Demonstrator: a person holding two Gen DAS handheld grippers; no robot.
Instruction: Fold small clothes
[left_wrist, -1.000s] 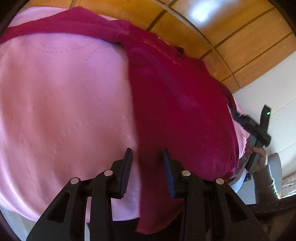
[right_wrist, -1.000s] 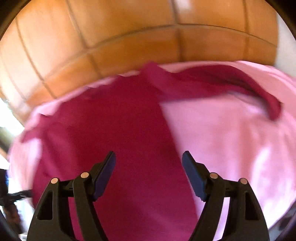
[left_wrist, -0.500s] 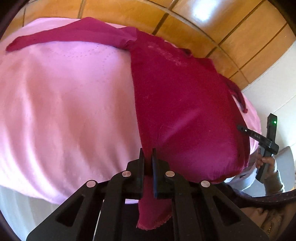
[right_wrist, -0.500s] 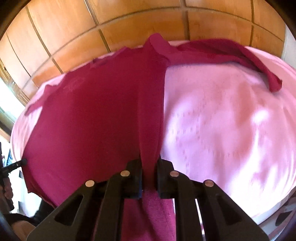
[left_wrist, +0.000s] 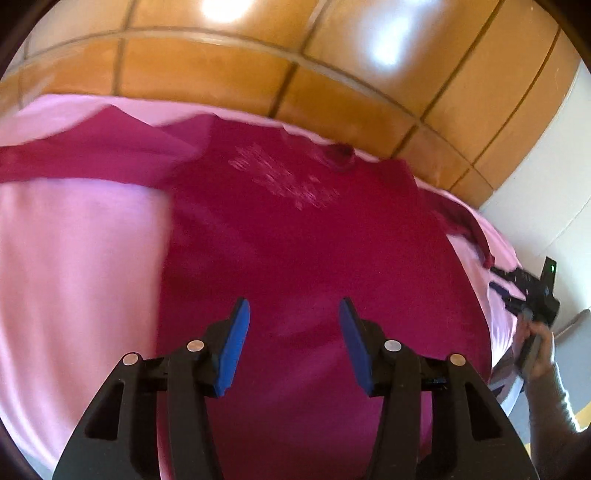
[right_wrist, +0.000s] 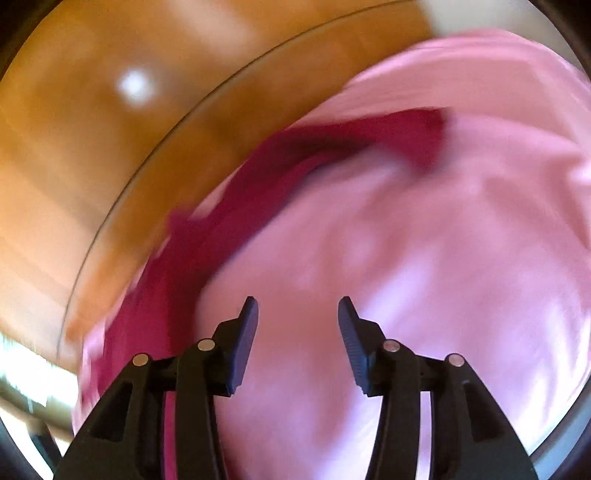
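Left wrist view: we see the left gripper (left_wrist: 293, 341) with its 2 blue-padded fingers (left_wrist: 232, 347) spread wide apart and nothing between them, poised over the body of the magenta top (left_wrist: 306, 251). The top lies spread on the pink bedcover (left_wrist: 74, 266), neckline toward the far edge, a faint pale print across the chest, and 1 sleeve (left_wrist: 74, 158) stretched out to the left. Beyond the bedcover lies the orange tiled floor (left_wrist: 332, 55). At the right edge we see the right gripper (left_wrist: 524, 291) in the right hand (left_wrist: 535, 347), beside the bed and away from the top; its jaw state cannot be read from here.

Right wrist view: we see the right gripper (right_wrist: 297, 339) with its 2 fingers (right_wrist: 242, 350) likewise parted and empty, above bare pink bedcover (right_wrist: 424, 277). The frame is motion-blurred. The magenta top (right_wrist: 229, 221) runs as a dark band to the left of the fingers, its sleeve (right_wrist: 417, 136) curving up and right.
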